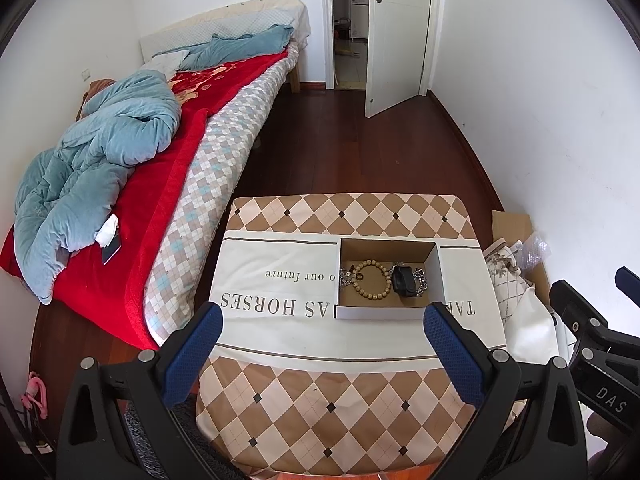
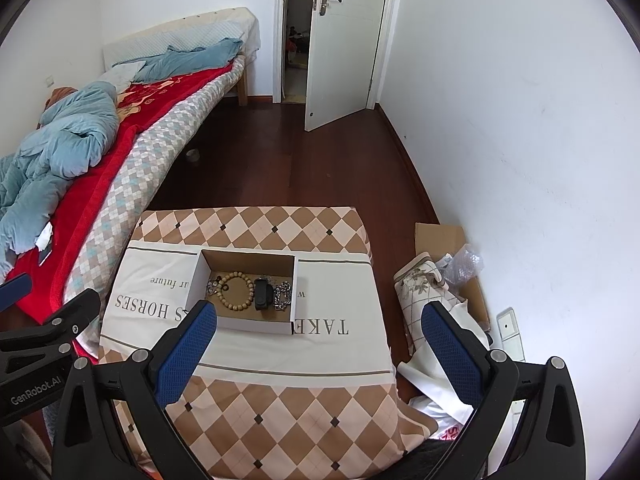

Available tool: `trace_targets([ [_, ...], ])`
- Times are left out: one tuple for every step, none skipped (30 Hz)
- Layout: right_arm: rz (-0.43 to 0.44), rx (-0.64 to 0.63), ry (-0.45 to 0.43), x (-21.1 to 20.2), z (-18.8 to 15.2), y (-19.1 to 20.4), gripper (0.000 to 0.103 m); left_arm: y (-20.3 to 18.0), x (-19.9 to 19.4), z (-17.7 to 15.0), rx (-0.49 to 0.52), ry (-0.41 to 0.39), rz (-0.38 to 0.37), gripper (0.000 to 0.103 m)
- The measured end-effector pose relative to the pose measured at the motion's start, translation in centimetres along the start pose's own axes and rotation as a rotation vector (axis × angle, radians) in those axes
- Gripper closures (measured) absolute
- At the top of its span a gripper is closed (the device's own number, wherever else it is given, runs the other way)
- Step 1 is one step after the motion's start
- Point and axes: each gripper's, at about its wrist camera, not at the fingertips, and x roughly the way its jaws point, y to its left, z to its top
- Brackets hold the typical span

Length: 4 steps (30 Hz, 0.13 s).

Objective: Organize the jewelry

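A shallow cardboard box [image 1: 390,312] [image 2: 256,325] rests on the cloth-covered table [image 1: 320,408] [image 2: 288,408]. Inside it lie a wooden bead bracelet [image 1: 372,280] [image 2: 237,292], a black watch-like band [image 1: 402,281] [image 2: 263,294], a silver chain [image 1: 421,282] [image 2: 283,295] and a small metal piece [image 1: 345,278] [image 2: 214,286]. My left gripper [image 1: 325,334] hovers open just in front of the box, nothing between its blue pads. My right gripper [image 2: 316,332] is open too, held near the box's right front corner, and it is empty.
A bed [image 1: 192,184] [image 2: 132,168] with a red blanket and a blue quilt runs along the left of the table. Cardboard, bubble wrap and folded cloth [image 1: 520,280] [image 2: 440,280] lie on the floor to the right by the white wall. A door [image 1: 396,32] stands ajar.
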Motion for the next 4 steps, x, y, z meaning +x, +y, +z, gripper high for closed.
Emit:
trace_targets([
  [-0.001,-0.001,0.0,-0.02,0.01,0.03,0.0,0.08,-0.06,-0.02,-0.002,-0.003,-0.001,0.001],
  [-0.001,-0.001,0.0,-0.08,0.04,-0.01,0.0,0.14,-0.13,-0.05,-0.003,-0.005,-0.001,0.001],
  [-0.002,0.0,0.001,-0.17,0.13,0.03,0.0,0.17,-0.22,-0.07,-0.003,-0.006,-0.003,0.001],
  [-0.002,0.0,0.001,-0.19,0.16,-0.07,0.0,0.24,-0.29,-0.06,-0.004,-0.006,-0.003,0.001],
])
